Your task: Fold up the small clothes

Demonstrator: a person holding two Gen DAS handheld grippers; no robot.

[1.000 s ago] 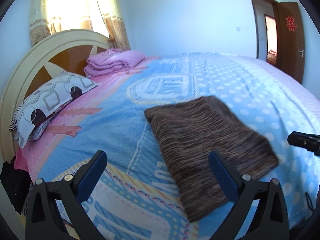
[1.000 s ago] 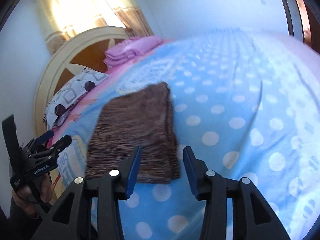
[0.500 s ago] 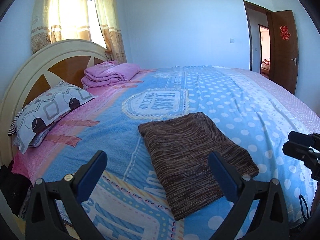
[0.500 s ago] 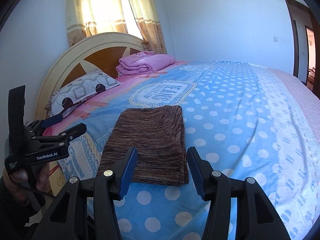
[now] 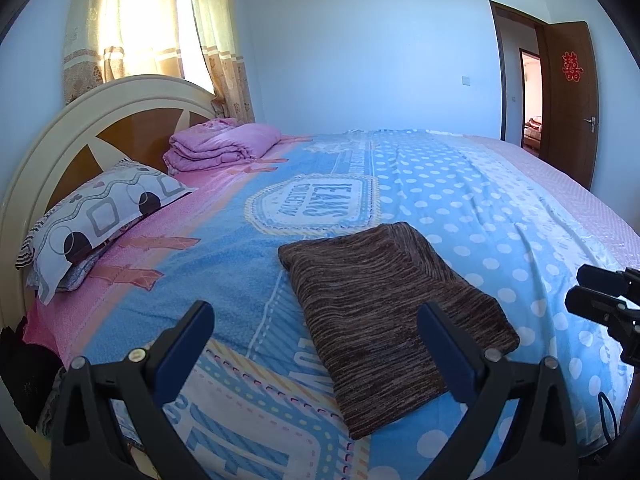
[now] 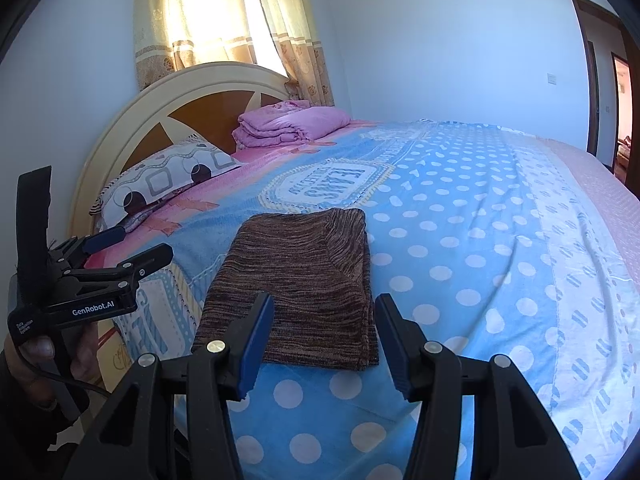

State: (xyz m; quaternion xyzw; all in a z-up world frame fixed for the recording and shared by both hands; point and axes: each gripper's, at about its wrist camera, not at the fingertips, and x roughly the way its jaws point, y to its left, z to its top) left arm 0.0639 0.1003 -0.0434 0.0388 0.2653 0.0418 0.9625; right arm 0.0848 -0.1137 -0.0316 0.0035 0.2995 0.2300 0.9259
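Bedspread (image 6: 460,208) carries a folded brown garment (image 6: 304,280) just beyond both wide, empty grippers: left gripper (image 5: 316,344), right gripper (image 6: 324,340).

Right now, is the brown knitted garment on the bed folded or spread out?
Folded. The brown knitted garment lies as a compact rectangle on the bedspread, with stacked layers visible along its edges; neither gripper touches it.
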